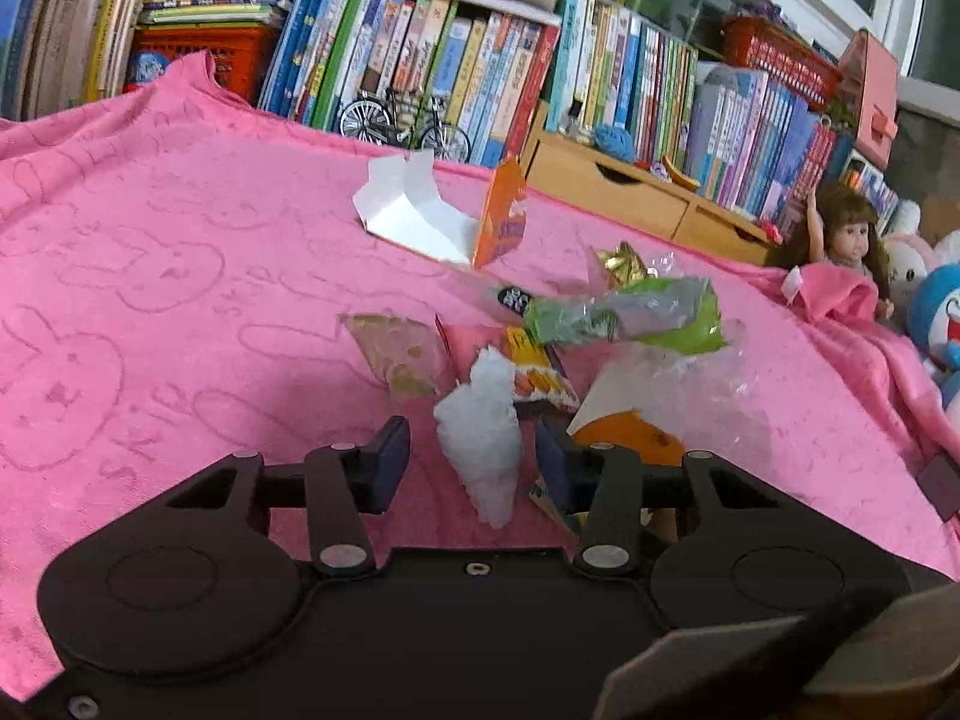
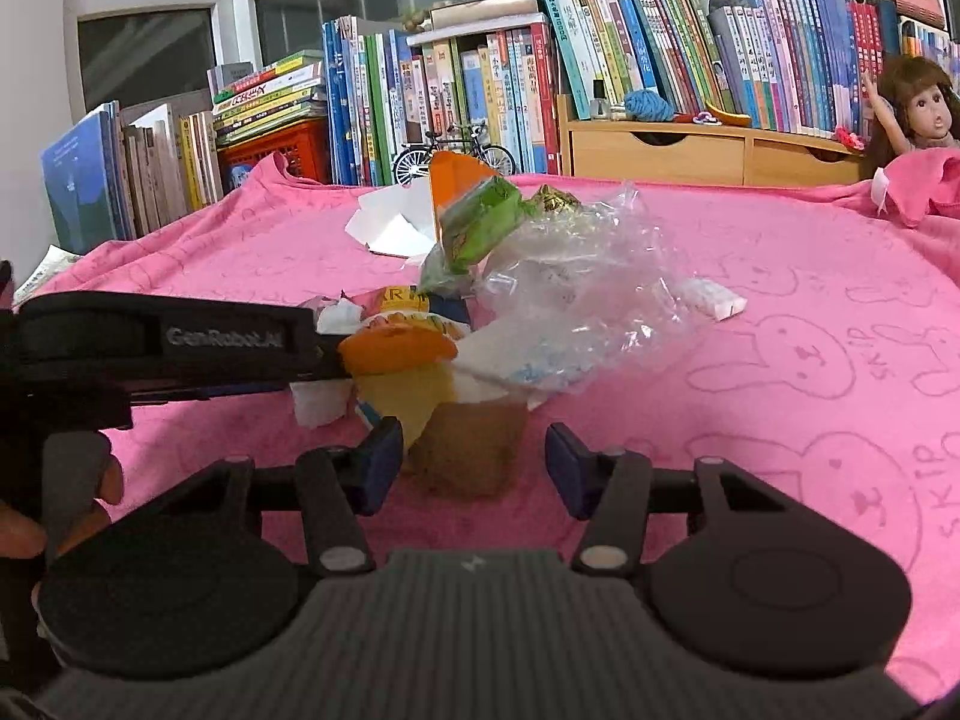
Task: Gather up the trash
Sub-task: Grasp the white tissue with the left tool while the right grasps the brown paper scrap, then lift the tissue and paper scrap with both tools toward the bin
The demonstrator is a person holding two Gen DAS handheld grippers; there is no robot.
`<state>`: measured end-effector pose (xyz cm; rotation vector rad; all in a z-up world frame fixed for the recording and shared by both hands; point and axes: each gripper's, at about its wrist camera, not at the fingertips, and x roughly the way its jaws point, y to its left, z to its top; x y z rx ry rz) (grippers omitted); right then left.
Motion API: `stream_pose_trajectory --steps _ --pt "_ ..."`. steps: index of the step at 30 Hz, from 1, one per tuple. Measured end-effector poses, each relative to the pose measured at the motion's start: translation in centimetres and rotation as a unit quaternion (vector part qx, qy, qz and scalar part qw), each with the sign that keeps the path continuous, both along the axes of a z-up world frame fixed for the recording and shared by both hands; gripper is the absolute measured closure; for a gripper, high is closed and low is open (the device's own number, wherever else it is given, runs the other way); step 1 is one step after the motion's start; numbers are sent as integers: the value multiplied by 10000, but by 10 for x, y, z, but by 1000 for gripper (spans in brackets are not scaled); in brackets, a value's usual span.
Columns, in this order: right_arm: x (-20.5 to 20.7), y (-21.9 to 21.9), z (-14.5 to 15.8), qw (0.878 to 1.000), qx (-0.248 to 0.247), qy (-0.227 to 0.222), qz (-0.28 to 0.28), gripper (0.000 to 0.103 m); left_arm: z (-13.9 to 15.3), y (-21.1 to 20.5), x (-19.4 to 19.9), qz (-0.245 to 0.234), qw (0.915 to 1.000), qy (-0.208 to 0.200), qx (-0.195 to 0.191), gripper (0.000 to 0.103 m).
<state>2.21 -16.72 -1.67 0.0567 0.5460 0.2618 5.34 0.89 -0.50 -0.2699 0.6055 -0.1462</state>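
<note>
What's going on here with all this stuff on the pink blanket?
A person is clearing trash off a pink bunny-print blanket with two handheld grippers. The left gripper sits around a crumpled white tissue, jaws not yet pressing it. The right gripper sits around a brown wrapper, jaws likewise open. More litter lies in the pile: a green wrapper, clear plastic and an opened white and orange carton.
</note>
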Motion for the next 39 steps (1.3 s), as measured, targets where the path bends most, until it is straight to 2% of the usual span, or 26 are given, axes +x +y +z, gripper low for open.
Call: stream_pose_trajectory --steps 5,7,9,10,16,28,39 --pt "-2 0 -2 9999 -10 -107 12 44 -3 -4 1 19 9999 -67 93 59" --pt "-4 0 0 9999 12 -127 7 52 -2 -6 3 -9 9999 -70 108 60" --pt "-5 1 2 9999 36 -147 11 57 -2 -6 4 -40 9999 -70 85 74" --pt "-5 1 3 9999 33 -165 10 60 -1 -6 4 -53 9999 -58 76 76" --pt "-14 3 10 9993 -137 -361 28 67 5 -9 -1 -71 9994 -255 243 77" --pt "-36 -6 25 9985 -177 -515 9 68 28 -10 -36 -168 9971 -565 491 77" --pt "-63 -15 23 9988 -170 -458 -28 68 26 -13 -75 -229 9958 -493 740 77"
